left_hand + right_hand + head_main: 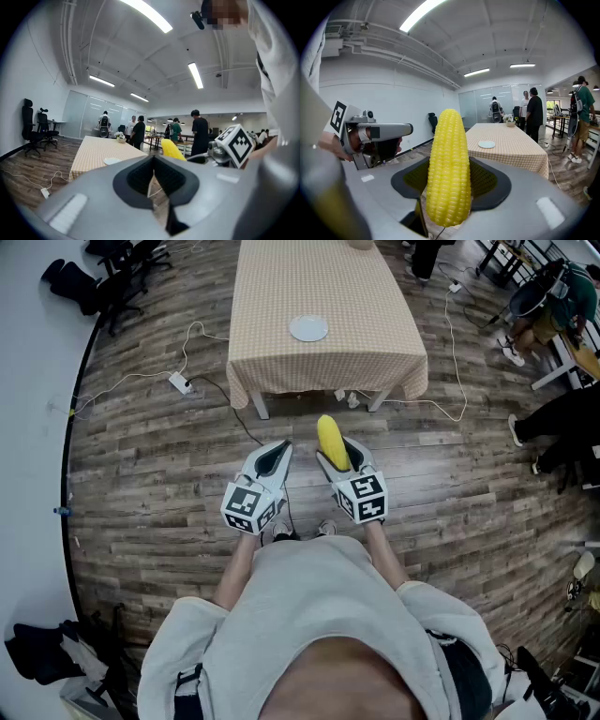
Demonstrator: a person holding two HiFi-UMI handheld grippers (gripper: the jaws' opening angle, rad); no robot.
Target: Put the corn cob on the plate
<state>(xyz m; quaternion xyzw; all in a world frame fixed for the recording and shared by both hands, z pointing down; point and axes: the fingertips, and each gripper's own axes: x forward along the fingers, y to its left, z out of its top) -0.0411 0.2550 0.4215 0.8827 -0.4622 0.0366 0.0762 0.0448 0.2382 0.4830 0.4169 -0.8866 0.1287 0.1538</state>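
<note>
Pointing ahead toward the table [281, 296] and plate [308, 329], corn cob [331, 441] lies lengthwise, clamped in right gripper [343, 461]; left gripper [275, 457] alongside, jaws closed, empty, both tilted slightly down.

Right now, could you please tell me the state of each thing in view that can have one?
corn cob: clamped in the right gripper, tip pointing away from the person, not yet at the table.
right gripper: jaws closed on the corn cob.
left gripper: jaws together, nothing between them.
plate: empty, lying flat on the table.
table: covered with a checked cloth.
</note>
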